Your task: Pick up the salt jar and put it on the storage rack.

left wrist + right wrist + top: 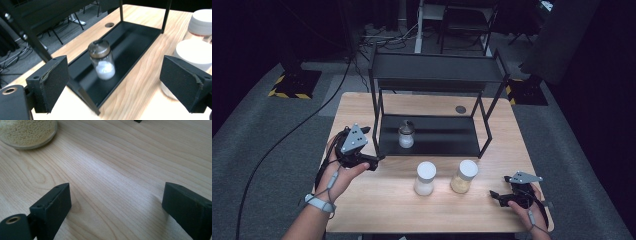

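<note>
While both grippers' jaws gape empty, small jar (pixel 101 59) on shelf tray (pixel 135 37), ahead of left gripper (pixel 113 82), untouched

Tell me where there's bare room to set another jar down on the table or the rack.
The black metal rack's lower tray is bare right of the dark-lidded glass jar. Bare wood lies along the wooden table's front edge, between the open left gripper and open right gripper. It's tighter around the white-lidded jar of white powder and white-lidded jar of yellow grains.

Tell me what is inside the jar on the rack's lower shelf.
The jar holds white powder in its lower part, clear glass above. A dark lid covers the top. It stands on the shelf, between no jaws.
</note>
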Tool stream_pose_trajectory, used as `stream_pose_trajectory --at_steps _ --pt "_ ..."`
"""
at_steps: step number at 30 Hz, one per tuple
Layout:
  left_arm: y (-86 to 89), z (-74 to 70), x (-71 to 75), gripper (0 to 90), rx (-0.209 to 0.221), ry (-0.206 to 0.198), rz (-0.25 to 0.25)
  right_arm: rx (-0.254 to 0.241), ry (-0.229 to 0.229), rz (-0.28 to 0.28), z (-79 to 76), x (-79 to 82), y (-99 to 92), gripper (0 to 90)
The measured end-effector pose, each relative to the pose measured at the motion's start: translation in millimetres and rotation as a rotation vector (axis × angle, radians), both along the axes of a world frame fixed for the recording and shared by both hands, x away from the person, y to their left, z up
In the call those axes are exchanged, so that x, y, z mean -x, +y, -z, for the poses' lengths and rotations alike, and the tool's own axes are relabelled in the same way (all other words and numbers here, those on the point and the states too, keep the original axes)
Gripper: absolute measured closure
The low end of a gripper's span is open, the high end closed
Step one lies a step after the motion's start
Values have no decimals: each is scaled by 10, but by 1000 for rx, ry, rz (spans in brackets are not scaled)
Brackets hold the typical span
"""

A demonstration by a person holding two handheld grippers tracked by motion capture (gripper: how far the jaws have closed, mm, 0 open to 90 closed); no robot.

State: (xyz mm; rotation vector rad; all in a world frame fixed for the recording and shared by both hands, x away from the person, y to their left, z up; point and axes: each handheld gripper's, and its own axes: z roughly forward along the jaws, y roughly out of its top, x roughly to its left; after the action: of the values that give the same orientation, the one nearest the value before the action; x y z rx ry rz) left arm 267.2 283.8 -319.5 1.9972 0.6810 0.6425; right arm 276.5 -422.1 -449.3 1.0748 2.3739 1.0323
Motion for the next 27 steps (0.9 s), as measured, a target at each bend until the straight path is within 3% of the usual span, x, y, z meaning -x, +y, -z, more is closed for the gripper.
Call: stream_pose_trajectory --at_steps 4,9,13,27 --pt "99 66 63 83 -7 17 -19 0 0 0 0 0 0 86" --pt "261 182 159 83 13 30 -43 0 0 0 0 0 0 86" --pt "373 277 186 83 7 69 -47 0 1 0 0 -2 -1 85" --pt "557 687 326 83 -8 147 -82 0 0 0 0 -2 -1 85"
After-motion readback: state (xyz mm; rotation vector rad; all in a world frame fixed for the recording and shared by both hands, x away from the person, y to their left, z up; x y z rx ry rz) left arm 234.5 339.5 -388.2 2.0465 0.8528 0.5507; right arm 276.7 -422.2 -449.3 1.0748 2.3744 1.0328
